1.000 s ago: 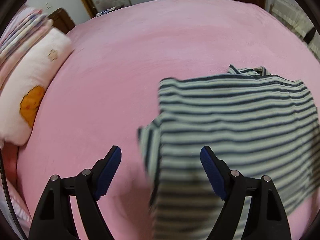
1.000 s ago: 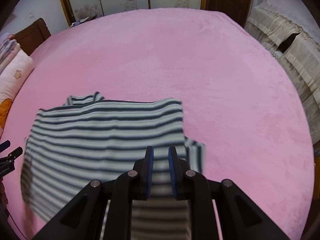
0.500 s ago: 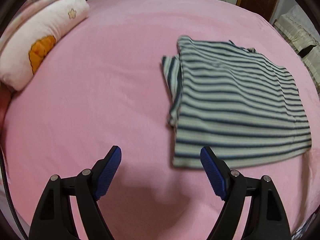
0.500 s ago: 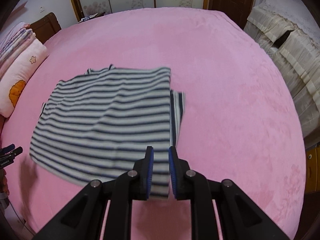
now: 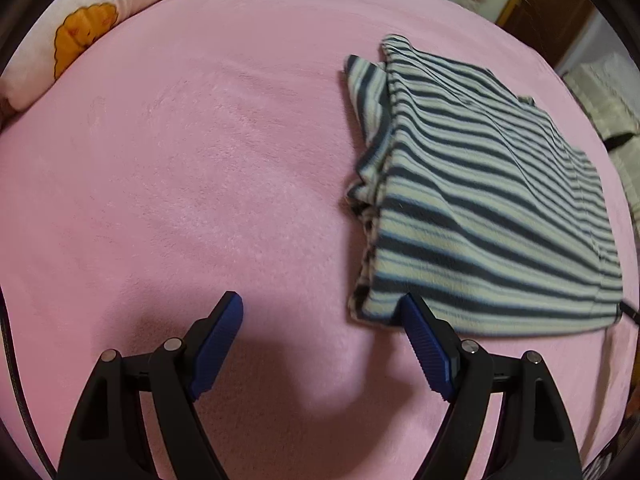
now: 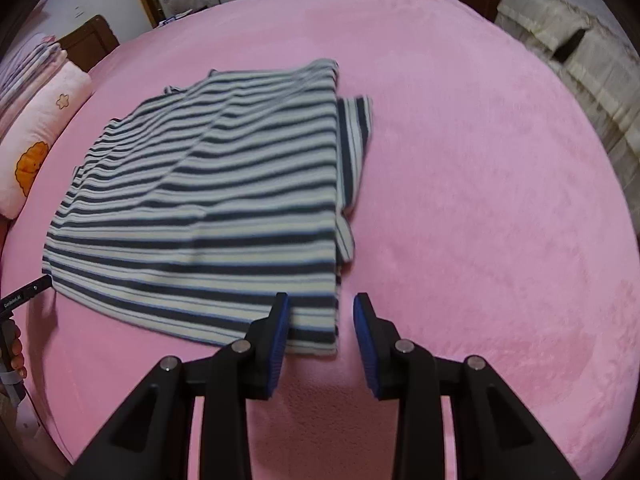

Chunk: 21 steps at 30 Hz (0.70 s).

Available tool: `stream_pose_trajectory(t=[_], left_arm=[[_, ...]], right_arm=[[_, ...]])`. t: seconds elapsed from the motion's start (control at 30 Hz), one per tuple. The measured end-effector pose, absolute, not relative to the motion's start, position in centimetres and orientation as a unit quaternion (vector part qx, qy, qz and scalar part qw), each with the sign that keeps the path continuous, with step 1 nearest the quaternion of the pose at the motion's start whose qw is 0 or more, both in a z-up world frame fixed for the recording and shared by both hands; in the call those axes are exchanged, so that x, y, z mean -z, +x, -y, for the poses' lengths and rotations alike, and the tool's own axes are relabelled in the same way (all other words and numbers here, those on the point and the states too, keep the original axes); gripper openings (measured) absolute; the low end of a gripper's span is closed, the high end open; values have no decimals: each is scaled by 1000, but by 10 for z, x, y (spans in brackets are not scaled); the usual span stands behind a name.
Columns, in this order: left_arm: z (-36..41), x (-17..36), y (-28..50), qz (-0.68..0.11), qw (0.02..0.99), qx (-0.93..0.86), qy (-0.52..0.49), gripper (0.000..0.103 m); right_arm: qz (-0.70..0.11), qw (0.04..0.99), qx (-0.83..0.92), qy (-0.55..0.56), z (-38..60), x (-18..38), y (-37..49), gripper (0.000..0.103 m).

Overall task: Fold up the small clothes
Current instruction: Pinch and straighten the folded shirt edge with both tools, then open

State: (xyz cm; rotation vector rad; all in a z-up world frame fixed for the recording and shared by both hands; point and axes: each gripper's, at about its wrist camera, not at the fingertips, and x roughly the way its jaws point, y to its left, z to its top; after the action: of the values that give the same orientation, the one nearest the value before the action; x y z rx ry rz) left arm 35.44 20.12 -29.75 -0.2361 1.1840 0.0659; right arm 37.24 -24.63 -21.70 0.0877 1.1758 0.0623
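A dark-and-cream striped shirt lies spread flat on the pink bed, with a sleeve folded out along each side. My left gripper is open over bare blanket, and its right finger sits at the shirt's near left corner. The jaws of my right gripper are opening. The shirt's near right corner lies between them, and the pads do not press on it. The left gripper's tip and a hand show at the left edge of the right wrist view.
A pink-white pillow with an orange print lies at the bed's left edge, with folded bedding and a wooden headboard behind it. Cream covered furniture stands off the far right side.
The shirt has come down from hanging to lying flat on the bed. The right jaws have parted off its hem. The left gripper has shifted beside the near left corner.
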Motion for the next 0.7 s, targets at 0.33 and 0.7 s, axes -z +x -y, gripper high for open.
stream_pose_trajectory(t=[0.33,0.7], left_arm=[[-181,298,355,-552,830,21,-77,4],[-177,292,331,-552,833,6,-40,3]], right_arm=[[-571,817,-48,64,246,246,369,9],[-566,822,-28,58,249,241,356,7]])
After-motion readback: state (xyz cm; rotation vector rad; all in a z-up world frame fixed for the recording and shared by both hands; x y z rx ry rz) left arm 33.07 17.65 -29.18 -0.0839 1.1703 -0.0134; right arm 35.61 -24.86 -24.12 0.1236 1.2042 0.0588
